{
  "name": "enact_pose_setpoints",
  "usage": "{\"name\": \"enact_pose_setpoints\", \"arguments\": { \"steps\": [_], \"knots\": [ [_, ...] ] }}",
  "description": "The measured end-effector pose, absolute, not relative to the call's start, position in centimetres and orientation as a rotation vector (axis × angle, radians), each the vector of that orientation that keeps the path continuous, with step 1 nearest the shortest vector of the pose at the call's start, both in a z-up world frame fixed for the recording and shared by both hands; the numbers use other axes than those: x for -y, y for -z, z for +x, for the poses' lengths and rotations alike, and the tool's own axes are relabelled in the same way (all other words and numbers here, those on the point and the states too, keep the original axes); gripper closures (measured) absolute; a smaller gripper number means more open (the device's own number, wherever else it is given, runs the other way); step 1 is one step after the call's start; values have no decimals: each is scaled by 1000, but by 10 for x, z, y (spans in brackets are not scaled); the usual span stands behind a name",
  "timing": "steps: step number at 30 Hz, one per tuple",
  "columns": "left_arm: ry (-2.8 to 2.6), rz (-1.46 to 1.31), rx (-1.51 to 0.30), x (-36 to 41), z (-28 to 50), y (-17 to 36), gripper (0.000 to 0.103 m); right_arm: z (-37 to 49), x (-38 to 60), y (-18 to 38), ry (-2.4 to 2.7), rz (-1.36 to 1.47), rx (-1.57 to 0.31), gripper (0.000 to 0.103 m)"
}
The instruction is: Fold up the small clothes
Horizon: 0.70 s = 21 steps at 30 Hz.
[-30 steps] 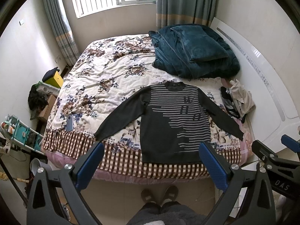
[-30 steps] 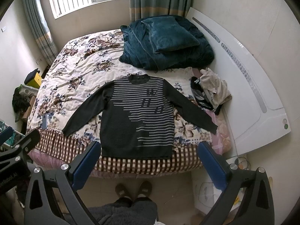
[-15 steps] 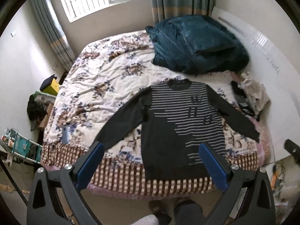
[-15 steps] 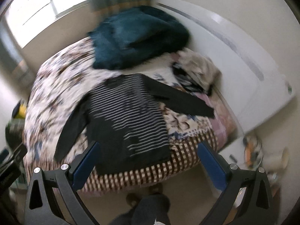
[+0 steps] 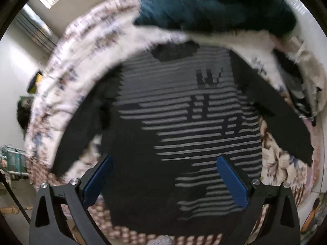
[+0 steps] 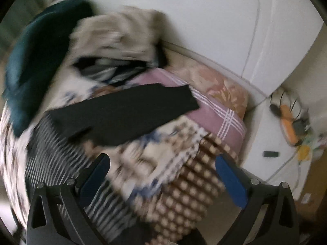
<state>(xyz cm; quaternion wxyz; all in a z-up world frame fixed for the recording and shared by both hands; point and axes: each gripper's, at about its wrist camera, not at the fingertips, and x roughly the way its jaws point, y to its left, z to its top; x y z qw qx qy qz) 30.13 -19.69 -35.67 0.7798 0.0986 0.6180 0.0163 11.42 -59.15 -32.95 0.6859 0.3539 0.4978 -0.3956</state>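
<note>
Left claw (image 5: pixel 164 180): jaws wide apart, nothing between the blue pads (image 5: pixel 98 180). It hangs over the lower body of the sweater (image 5: pixel 173 134), which fills the middle of my left view.

Sweater lies flat, face up, on the quilt (image 5: pixel 81 47): dark, grey stripes, hem toward me at 6 o'clock, collar at 12. One sleeve runs out to 8 o'clock, the other to 4 o'clock. Both sleeves lie straight; no fold made yet. The checked border (image 5: pixel 143 232) of the quilt shows under the hem.

Right claw (image 6: pixel 161 175): jaws also wide apart, empty. It hangs above the bed corner, where the checked border (image 6: pixel 196 183) drops over the edge. I see one black sleeve (image 6: pixel 122 112) crossing this view from 9 o'clock toward 1 o'clock, cuff end near a pink sheet (image 6: pixel 212 110). Striped body of the sweater sits at 8 o'clock.

Farther off, left view: teal blanket (image 5: pixel 214 4) heaped at 12 o'clock past the collar. Loose clothes (image 5: pixel 302 77) at 2 o'clock, beside the sleeve.

Right view: same beige and dark clothes (image 6: pixel 118 36) at 11 o'clock, teal blanket (image 6: pixel 36 57) at 9 to 10. White headboard (image 6: pixel 224 30) at 12 to 1. Small clutter on a white surface at 3 o'clock, too blurred to name.

Both views are motion-blurred.
</note>
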Motion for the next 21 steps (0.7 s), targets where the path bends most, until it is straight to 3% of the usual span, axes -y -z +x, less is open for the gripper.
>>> {"name": "enact_pose_setpoints", "arguments": {
  "steps": [3,5,10,13,15,16,17,21],
  "knots": [
    [-54,215,-1401,210,320,412,0,110,636,396,939,918,-1128,9],
    [-66,232,-1437,222,333,450,0,103,658,438,960,1044,-1128,29],
    [-60,246,-1499,245,357,514,0,83,704,517,965,1402,-867,33],
    [-49,245,-1501,253,367,532,0,82,711,526,1009,1364,-687,33],
    [-47,233,-1496,253,371,538,0,88,714,528,1007,1320,-649,48],
    [-47,224,-1493,251,372,538,0,96,717,530,998,1286,-669,86],
    [-44,218,-1491,250,373,538,0,102,716,530,1004,1263,-688,94],
    [-38,204,-1468,236,378,524,0,134,706,506,1038,1133,-706,95]
  ]
}}
